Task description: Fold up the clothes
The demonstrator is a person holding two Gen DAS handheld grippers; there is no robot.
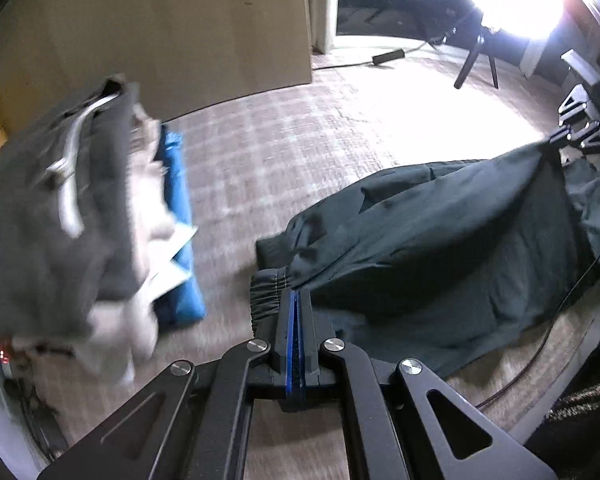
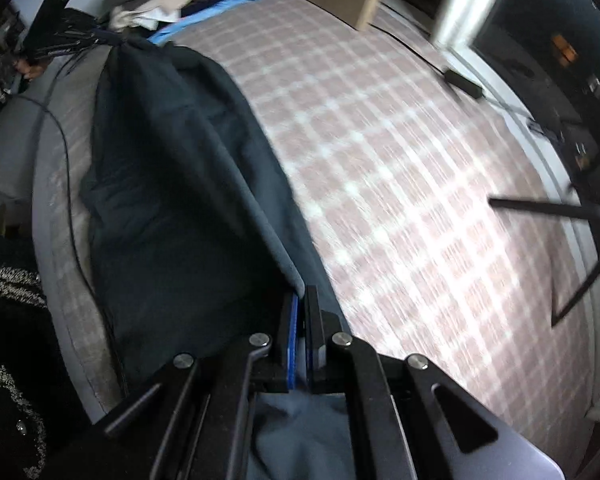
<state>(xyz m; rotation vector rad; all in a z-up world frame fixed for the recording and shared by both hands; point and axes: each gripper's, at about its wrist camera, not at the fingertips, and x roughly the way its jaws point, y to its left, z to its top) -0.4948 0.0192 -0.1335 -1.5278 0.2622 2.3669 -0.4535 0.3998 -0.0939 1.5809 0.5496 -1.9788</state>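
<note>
Across the checked carpet (image 2: pixel 380 184) runs a dark garment (image 1: pixel 440 240), and it looks like trousers, with a gathered elastic waistband (image 1: pixel 266 296) at one end. Its long axis is strung between the two claws, one end in each! Left gripper (image 1: pixel 298 300) has its blue-lined pads pressed together on the fabric right by that elastic band, so the cloth runs away from it toward the far right of its view, where the right gripper (image 2: pixel 302 296) shows small, pinching the other end. From the right wrist camera it's the mirror picture: jaws clamped on a fold edge of the cloth, garment stretching off to the upper left to the other claw. Middle of the garment sags onto the carpet (ends raised, belly resting). My read: the fold turns on carrying one end along that axis onto the other, and neither hand is nearer, each owns an end. Off beyond the left claw sits a blurred pile of clothes (image 1: pixel 80 208), grey, white and blue, well apart.
</note>
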